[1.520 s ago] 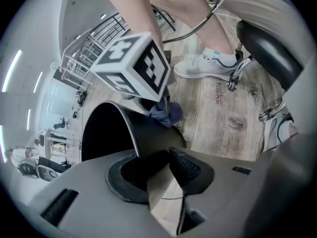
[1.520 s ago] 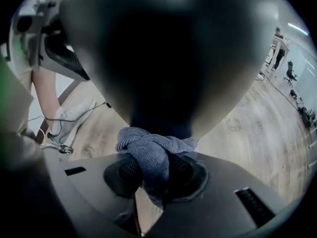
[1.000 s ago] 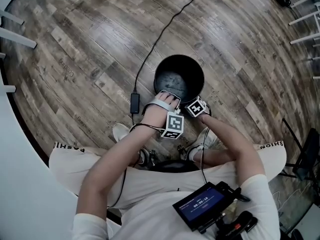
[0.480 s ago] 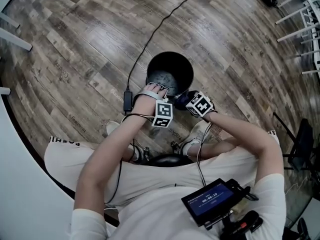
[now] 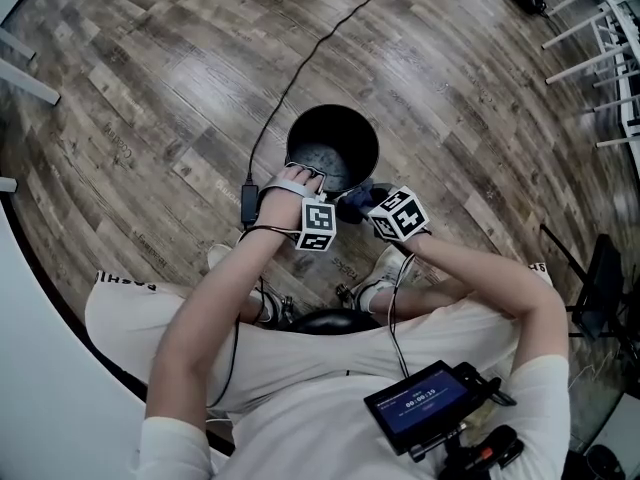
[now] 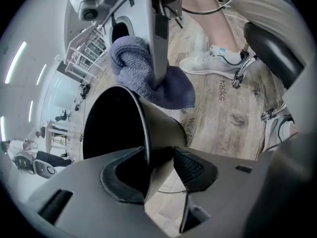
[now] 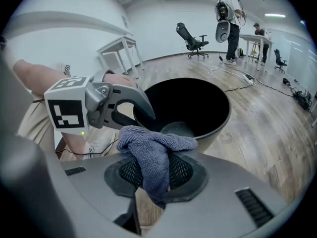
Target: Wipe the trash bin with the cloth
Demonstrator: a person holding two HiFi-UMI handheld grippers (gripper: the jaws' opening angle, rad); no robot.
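A black round trash bin [image 5: 333, 148] stands on the wood floor in front of the seated person. My left gripper [image 5: 308, 178] is at its near rim. In the left gripper view the left gripper [image 6: 148, 170] stands open astride the bin wall [image 6: 158, 128], one jaw inside and one outside. My right gripper [image 5: 362, 201] is beside the bin's near right side, shut on a blue-grey cloth [image 5: 352, 205]. The cloth [image 7: 151, 150] bunches over the pads of the right gripper [image 7: 153, 171], just short of the bin rim [image 7: 225, 115]. The cloth [image 6: 136, 68] also hangs past the bin in the left gripper view.
A black cable [image 5: 300, 68] runs over the floor to an adapter [image 5: 248, 200] left of the bin. The person's shoes [image 5: 385, 268] and a stool seat [image 5: 325, 320] lie just behind the grippers. White table legs [image 5: 600, 8] stand at the top right. People [image 7: 230, 19] and an office chair [image 7: 190, 41] are far back.
The right gripper with the cloth has drawn back from the bin's near rim toward its right side. The left gripper stays at the rim. The view has shifted a little.
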